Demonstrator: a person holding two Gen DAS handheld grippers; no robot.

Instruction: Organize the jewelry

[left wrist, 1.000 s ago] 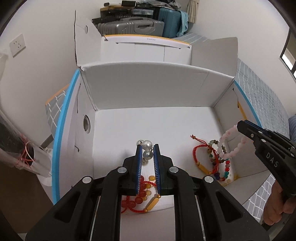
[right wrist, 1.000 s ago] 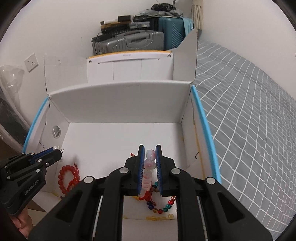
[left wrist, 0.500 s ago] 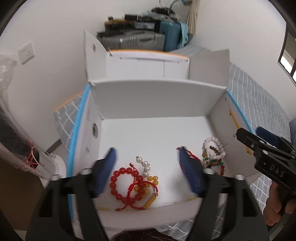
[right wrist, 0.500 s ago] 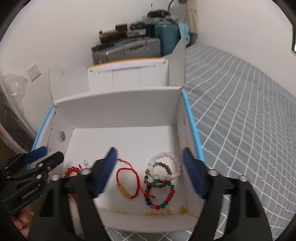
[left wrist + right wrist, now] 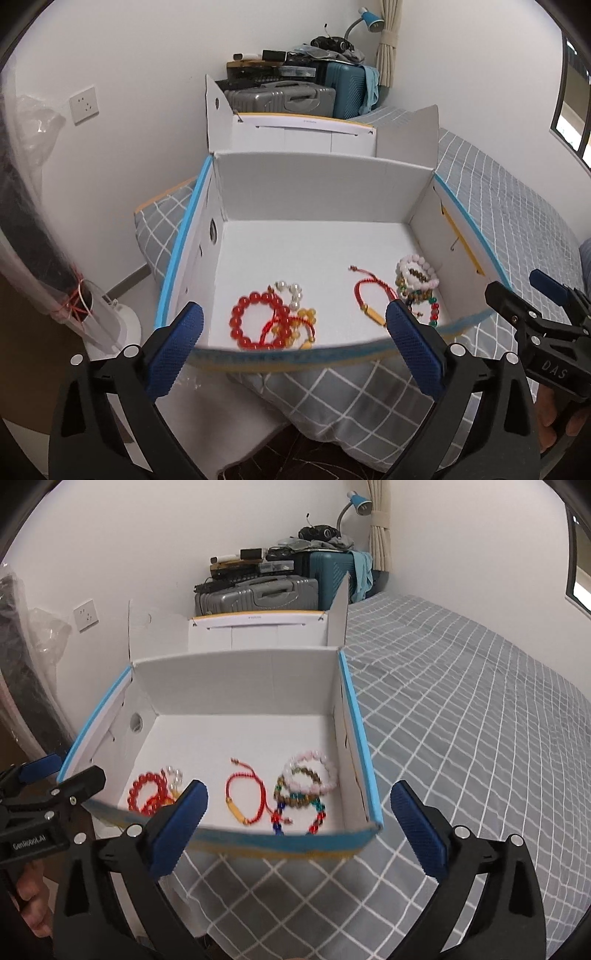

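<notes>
A white cardboard box (image 5: 314, 192) with blue edges sits on the bed and holds the jewelry. In the left wrist view a red bead bracelet (image 5: 251, 317), a pearl string (image 5: 291, 291), an amber bracelet (image 5: 299, 325), a red cord bracelet (image 5: 369, 299) and a pink bead bracelet (image 5: 417, 273) lie on its floor. My left gripper (image 5: 295, 350) is open and empty, held back from the box's near wall. My right gripper (image 5: 299, 827) is open and empty, also outside the near wall. The right wrist view shows the pink bracelet (image 5: 314, 775) over multicoloured beads (image 5: 295, 805).
The box's lid (image 5: 295, 122) stands open behind it. Suitcases (image 5: 258, 594) are stacked against the far wall. The grey checked bed (image 5: 461, 720) stretches to the right. A plastic-wrapped stand (image 5: 55, 258) is at the left by the wall socket (image 5: 84, 104).
Both grippers opened, letting go of the pearl string and the pink bracelet, which now lie in the box. Both grippers pulled back and up out of the box.
</notes>
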